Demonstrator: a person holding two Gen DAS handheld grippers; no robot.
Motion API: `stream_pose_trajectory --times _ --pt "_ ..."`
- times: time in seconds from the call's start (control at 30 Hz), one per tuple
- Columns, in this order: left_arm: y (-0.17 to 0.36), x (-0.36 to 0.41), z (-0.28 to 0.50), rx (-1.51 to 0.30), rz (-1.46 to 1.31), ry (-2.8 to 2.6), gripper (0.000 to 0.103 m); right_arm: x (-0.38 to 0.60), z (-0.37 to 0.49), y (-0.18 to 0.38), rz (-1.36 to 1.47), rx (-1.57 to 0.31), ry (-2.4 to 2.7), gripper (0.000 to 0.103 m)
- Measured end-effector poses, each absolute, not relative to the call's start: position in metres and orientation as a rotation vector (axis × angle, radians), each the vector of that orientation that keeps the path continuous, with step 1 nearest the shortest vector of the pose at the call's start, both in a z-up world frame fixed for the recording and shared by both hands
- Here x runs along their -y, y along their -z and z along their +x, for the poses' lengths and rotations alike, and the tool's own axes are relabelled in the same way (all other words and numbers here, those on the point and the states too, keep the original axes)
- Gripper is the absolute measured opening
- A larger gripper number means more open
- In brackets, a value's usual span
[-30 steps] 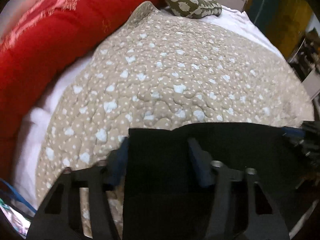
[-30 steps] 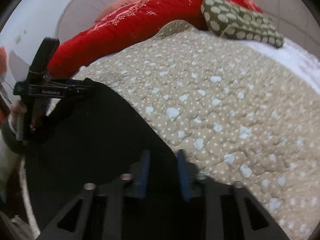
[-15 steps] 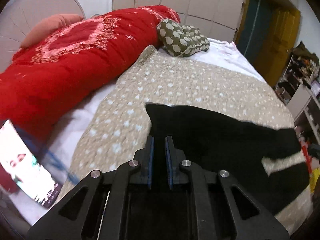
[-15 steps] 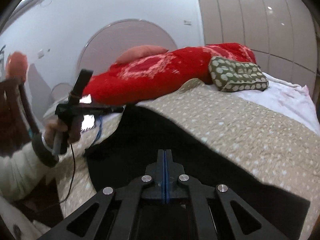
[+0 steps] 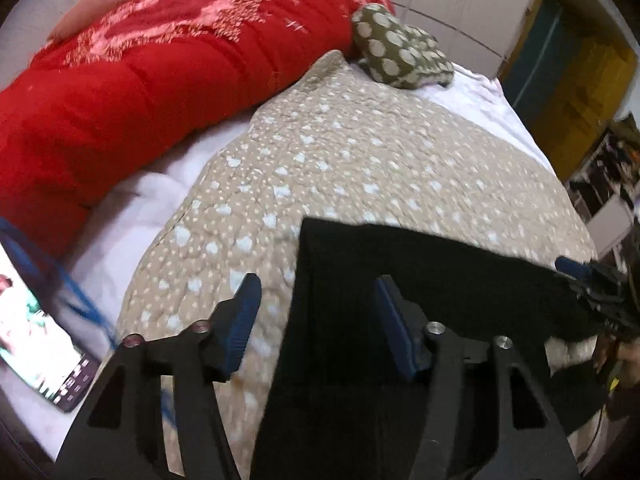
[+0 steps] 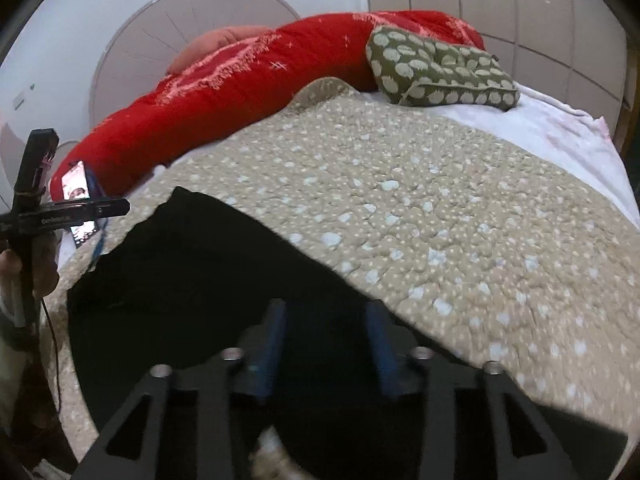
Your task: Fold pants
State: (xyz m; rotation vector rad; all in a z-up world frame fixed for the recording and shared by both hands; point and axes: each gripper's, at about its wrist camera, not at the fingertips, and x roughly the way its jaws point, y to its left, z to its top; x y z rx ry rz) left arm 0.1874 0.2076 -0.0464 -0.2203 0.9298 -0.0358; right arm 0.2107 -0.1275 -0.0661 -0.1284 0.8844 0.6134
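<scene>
While both grippers' jaws have just been opening wide and grip nothing, the black pants point(image 5: 400, 320) stretch, seemingly, from the left gripper point(image 5: 316, 320) toward the right gripper point(image 5: 576, 272) at three o'clock.

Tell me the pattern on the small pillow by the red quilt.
Olive green pillow with pale oval spots; clearest in the right wrist view.

Both grippers' jaws just opened, pants point(image 5: 420, 280) released.

Left tool point(image 5: 316, 312): jaws just opened, spread wide, nothing clamped, angled downward. Right tool point(image 6: 326, 340): jaws just opened, likewise unclamped, angled downward.
</scene>
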Motion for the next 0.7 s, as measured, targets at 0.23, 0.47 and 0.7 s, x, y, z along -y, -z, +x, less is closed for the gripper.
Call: stream_pose_trajectory --times 0.23,0.47,0.7 --pt "0.074 -0.209 0.240 -1.045 -0.272 0.089 0.074 0.116 0.244 0.092 -0.256 -0.978 -0.730 0.047" --pt "0.079 -0.164 0.254 -1.057 -0.063 0.134 0.024 0.103 0.241 0.100 -0.291 -0.951 -0.724 0.008" --pt "0.019 -0.178 0.195 -0.864 -0.125 0.177 0.009 0.116 0.158 0.021 -0.244 -0.750 -0.732 0.005"
